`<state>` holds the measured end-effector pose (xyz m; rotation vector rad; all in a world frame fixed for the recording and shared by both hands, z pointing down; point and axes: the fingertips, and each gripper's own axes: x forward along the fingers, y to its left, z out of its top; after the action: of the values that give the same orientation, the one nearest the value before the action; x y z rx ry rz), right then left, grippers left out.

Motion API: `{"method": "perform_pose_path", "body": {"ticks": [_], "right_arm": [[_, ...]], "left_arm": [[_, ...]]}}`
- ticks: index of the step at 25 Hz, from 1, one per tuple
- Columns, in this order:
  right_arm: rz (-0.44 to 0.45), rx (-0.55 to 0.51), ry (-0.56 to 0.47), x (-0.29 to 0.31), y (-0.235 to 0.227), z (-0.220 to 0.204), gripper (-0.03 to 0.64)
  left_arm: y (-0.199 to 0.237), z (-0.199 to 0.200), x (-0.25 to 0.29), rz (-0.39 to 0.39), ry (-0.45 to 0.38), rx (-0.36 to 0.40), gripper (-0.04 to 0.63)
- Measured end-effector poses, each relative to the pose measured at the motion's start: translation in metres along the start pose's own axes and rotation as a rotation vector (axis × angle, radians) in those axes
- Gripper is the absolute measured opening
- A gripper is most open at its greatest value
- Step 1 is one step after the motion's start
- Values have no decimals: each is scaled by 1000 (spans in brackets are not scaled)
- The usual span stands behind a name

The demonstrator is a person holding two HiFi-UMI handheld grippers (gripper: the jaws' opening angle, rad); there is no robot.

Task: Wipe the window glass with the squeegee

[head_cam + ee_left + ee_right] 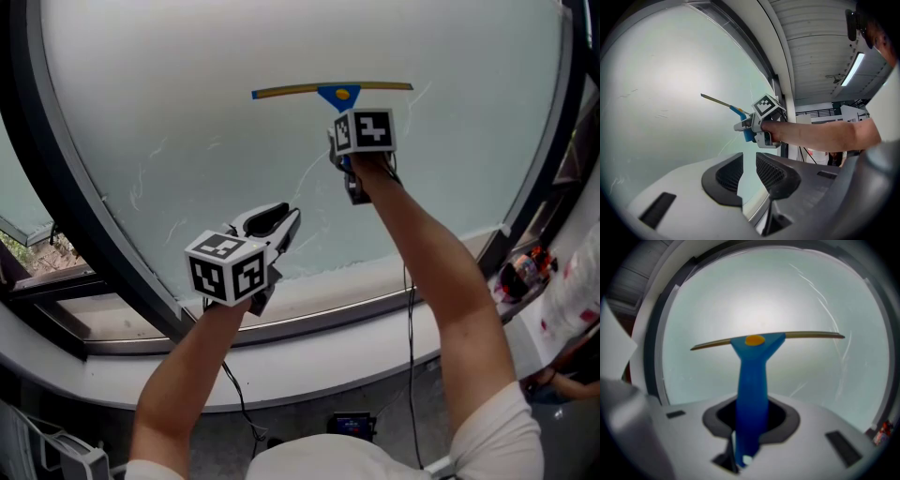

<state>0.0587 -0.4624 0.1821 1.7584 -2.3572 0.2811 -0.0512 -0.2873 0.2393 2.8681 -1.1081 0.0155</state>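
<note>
A squeegee [333, 91] with a thin yellowish blade and a blue handle lies flat against the window glass [187, 112], blade level. My right gripper [342, 127] is shut on the blue handle [752, 376] from below; its marker cube covers most of the handle in the head view. In the right gripper view the blade [806, 335] spans the pane above the jaws of my right gripper [750, 416]. My left gripper [289, 217] hovers lower left, near the sill, off the glass. The left gripper [749, 174] has a narrow gap between its jaws with nothing in it. It looks at the squeegee [723, 103] and the right gripper [749, 127].
Thin white streaks [309, 178] mark the glass. A dark frame [66, 187] bounds the pane at left, and a pale sill [375, 300] runs below it. A cable [410, 375] hangs under my right arm. Red and dark items [525, 272] sit at the far right.
</note>
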Motion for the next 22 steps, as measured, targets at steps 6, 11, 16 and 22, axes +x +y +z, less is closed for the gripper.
{"method": "perform_pose_path", "body": {"ticks": [6, 11, 16, 22], "right_arm": [[-3, -3, 25, 4, -3, -20, 109], [3, 2, 34, 6, -1, -29, 109], [5, -8, 50, 8, 0, -42, 109], [5, -23, 74, 10, -1, -62, 109]], "left_arm": [[-1, -12, 1, -2, 7, -24, 107], [1, -20, 1, 2, 15, -33, 107], [1, -31, 1, 3, 25, -45, 107], [2, -42, 1, 7, 37, -62, 107]]}}
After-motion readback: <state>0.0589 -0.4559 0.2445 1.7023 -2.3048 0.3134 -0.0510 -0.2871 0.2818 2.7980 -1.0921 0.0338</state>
